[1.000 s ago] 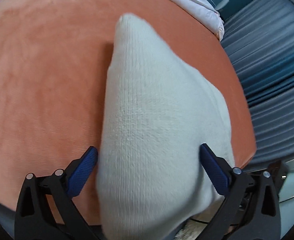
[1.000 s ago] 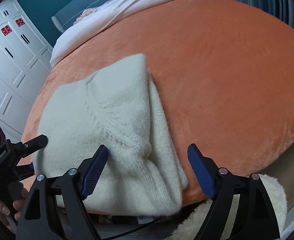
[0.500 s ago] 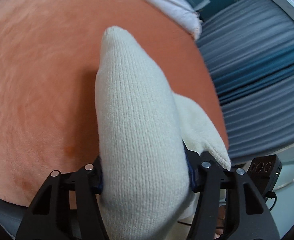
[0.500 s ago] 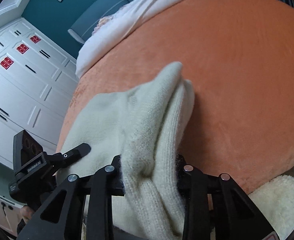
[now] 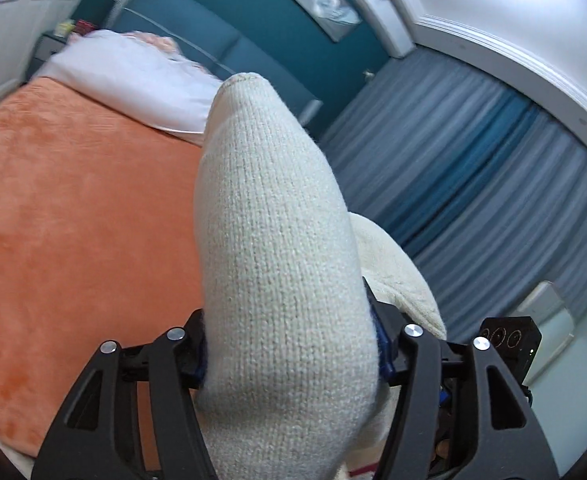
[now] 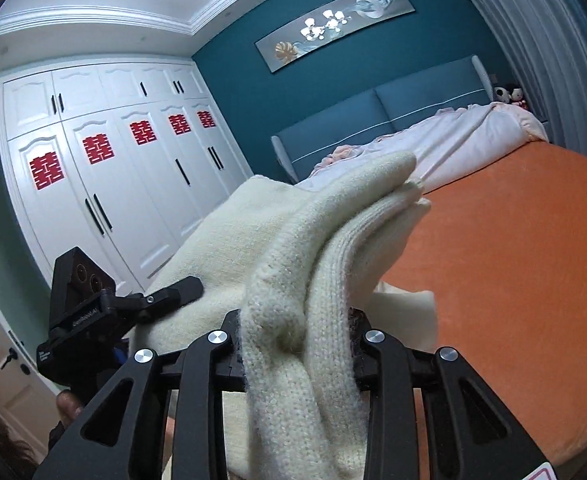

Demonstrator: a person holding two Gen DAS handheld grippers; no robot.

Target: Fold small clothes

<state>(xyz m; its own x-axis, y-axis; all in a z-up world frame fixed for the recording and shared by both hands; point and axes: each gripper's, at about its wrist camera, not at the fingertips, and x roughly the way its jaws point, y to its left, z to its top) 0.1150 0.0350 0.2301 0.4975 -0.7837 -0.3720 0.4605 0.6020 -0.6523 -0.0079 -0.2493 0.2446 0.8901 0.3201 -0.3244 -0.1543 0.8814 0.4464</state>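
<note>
A cream knitted sweater hangs lifted above the orange bed cover. In the left wrist view, my left gripper clamps a thick fold of it; its jaws are opening slightly, but the pads still press on the knit. My right gripper is shut on a bunched part of the same sweater, which stretches leftward to the left gripper's finger. The knit hides both grippers' pads. A hand holds the left gripper at the lower left of the right wrist view.
The orange bed cover spreads below and ahead. White bedding is heaped at the blue headboard. Blue-grey curtains hang along one side of the bed, and white wardrobe doors stand on the other.
Both grippers were open over the flat sweater a second ago. They closed on it and rose, lifting it off the bed, and both views tilted up toward the room.
</note>
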